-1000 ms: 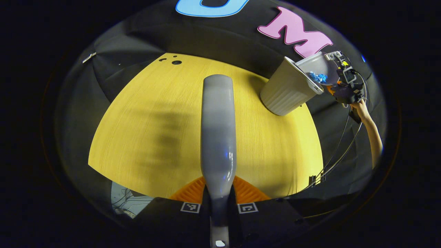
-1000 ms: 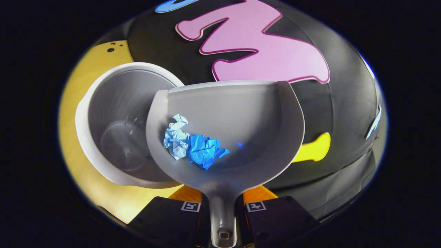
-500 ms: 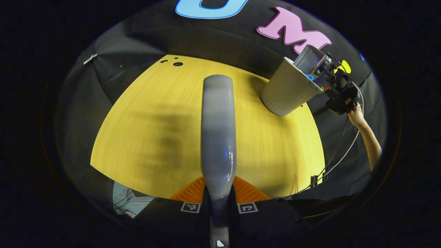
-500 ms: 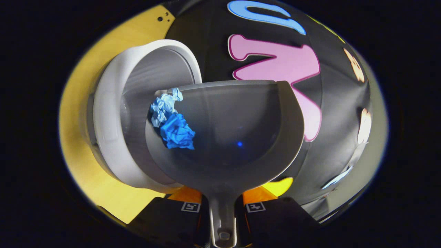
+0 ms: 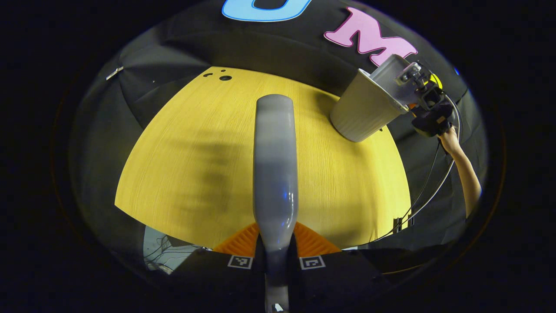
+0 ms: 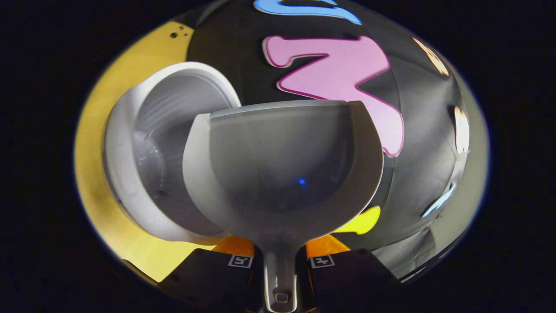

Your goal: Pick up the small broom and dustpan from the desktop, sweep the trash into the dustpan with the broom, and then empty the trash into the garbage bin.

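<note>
My right gripper (image 6: 280,265) clamps the dustpan (image 6: 282,174) handle; the pan, empty, tilts over the bin (image 6: 130,174) just left of it. My left gripper (image 5: 276,261) grips the broom (image 5: 275,165), pointing far across the desk (image 5: 182,165).

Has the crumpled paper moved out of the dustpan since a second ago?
Yes. The dustpan, held over the garbage bin, is bare now; earlier the paper lay in it, then slid toward the bin-side edge. Where it landed isn't visible.

Right gripper (image 5: 412,87): dark housing trailing black cables (image 5: 428,187), held by a bare forearm (image 5: 467,178); square fiducial markers (image 6: 322,261) are borne.
</note>
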Tool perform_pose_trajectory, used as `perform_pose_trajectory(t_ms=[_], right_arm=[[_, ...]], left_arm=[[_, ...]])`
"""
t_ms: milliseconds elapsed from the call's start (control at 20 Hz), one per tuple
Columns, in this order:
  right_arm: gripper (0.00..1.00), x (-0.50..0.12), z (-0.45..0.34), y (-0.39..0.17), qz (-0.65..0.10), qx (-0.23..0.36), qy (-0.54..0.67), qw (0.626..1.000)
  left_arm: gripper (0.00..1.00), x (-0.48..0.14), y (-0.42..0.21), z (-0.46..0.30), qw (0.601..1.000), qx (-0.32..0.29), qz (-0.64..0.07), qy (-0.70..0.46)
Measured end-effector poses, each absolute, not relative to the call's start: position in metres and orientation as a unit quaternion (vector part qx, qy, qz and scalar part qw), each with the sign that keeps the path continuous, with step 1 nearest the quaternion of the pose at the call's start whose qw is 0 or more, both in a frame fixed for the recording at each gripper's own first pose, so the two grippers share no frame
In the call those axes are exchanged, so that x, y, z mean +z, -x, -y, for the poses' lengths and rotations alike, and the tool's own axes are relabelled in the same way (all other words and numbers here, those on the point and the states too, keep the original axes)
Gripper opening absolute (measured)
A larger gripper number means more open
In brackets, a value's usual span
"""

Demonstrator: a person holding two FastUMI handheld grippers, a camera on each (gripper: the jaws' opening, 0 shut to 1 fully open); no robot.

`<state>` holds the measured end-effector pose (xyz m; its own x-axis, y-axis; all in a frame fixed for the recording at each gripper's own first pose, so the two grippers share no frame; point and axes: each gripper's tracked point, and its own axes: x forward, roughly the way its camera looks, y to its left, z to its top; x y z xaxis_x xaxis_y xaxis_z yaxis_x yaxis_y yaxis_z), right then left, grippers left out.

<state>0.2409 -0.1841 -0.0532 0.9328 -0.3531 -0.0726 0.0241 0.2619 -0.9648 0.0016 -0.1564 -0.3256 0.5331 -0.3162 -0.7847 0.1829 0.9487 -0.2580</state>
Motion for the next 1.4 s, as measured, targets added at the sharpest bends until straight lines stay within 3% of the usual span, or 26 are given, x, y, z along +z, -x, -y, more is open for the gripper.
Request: perform_pose_trajectory(t_ms=[150, 350, 550, 650, 800, 1000, 1400], right_arm=[[0.33, -0.024, 0.186, -0.23, -0.13, -0.14, 0.515, 0.836], [0.33, 0.005, 0.18, -0.213, -0.105, -0.139, 0.47, 0.865], [0.33, 0.009, 0.163, -0.201, -0.109, -0.107, 0.414, 0.898], [0.33, -0.005, 0.127, -0.181, -0.12, -0.063, 0.34, 0.931], [0.33, -0.025, 0.097, -0.146, -0.133, -0.024, 0.327, 0.935], [0.33, -0.085, 0.053, -0.099, -0.22, 0.035, 0.23, 0.948], [0.33, -0.226, 0.041, -0.033, -0.39, 0.044, 0.043, 0.919]], left_arm=[[0.25, -0.326, -0.001, 0.156, 0.875, -0.143, -0.456, 0.07], [0.25, -0.323, -0.003, 0.153, 0.889, -0.13, -0.433, 0.067], [0.25, -0.325, -0.006, 0.146, 0.897, -0.118, -0.425, 0.042], [0.25, -0.327, -0.011, 0.136, 0.905, -0.1, -0.414, 0.017], [0.25, -0.333, -0.018, 0.131, 0.912, -0.091, -0.401, 0.007], [0.25, -0.338, -0.024, 0.133, 0.913, -0.083, -0.4, 0.005], [0.25, -0.359, -0.044, 0.14, 0.902, -0.085, -0.422, 0.007]])
